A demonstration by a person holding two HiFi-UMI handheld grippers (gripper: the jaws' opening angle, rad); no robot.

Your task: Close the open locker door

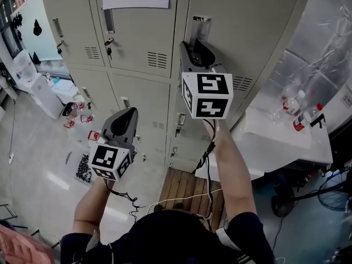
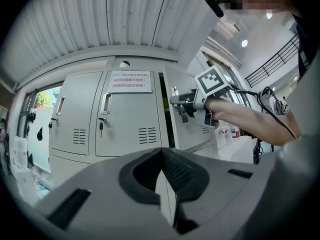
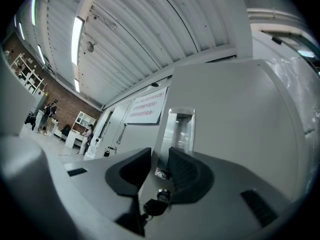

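- Lockers (image 1: 132,43) fill the wall in front of you; every door you can see sits flush except the top right one.
- Locker door (image 1: 247,32) at top right is the task's thing. It is swung out a little from the bank, and your left gripper view shows a dark gap between its free edge and the neighbouring locker. Judged from that, the closing is under way but not done: the door has to be pushed home until the gap is gone.
- Right gripper (image 1: 192,43) is up at that free edge, just under the recessed handle (image 3: 180,129). Its jaws stand part-way apart and are clenched on the edge of the door.
- Left gripper (image 1: 131,111) hangs lower and well apart from the door, its jaws pressed together on nothing.
- Key (image 3: 152,207) sits in the lock between your right jaws.
- Hidden from you: the locker's inside, the hinge side and any latch. In the head view the right gripper covers the gap, and the small tag above the lock is too blurred to read.
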